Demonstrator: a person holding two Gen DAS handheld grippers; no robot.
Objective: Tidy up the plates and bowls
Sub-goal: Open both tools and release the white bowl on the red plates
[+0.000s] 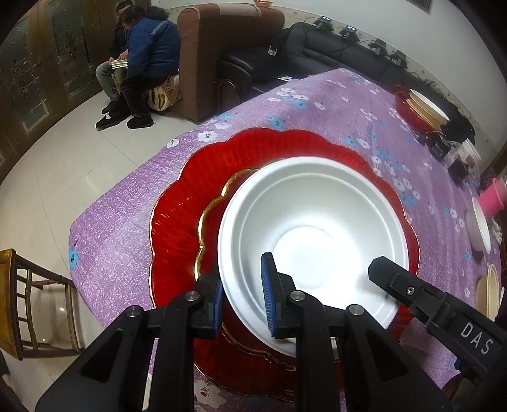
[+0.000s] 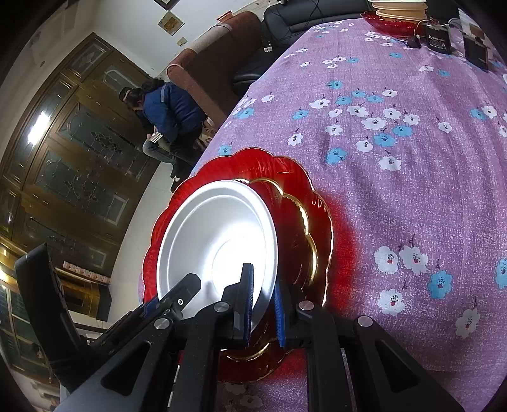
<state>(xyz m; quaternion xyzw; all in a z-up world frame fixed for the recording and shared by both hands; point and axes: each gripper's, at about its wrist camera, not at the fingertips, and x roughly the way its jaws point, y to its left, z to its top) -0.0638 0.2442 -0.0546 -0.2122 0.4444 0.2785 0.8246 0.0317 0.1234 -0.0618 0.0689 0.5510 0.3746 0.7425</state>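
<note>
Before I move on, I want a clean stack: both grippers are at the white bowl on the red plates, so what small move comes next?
Probably lift the white bowl a little and recentre it. The left gripper and right gripper each straddle its near rim, and it sits off-centre on the gold-rimmed plate atop the big red plate.

Right tongs (image 1: 377, 271) arm, left wrist view: white letters "DAS".
Black box (image 2: 439, 39) at the far end of the surface, right wrist view: a white line of print, too small to read.
Wall frame (image 2: 171, 22): marks unreadable.
</note>
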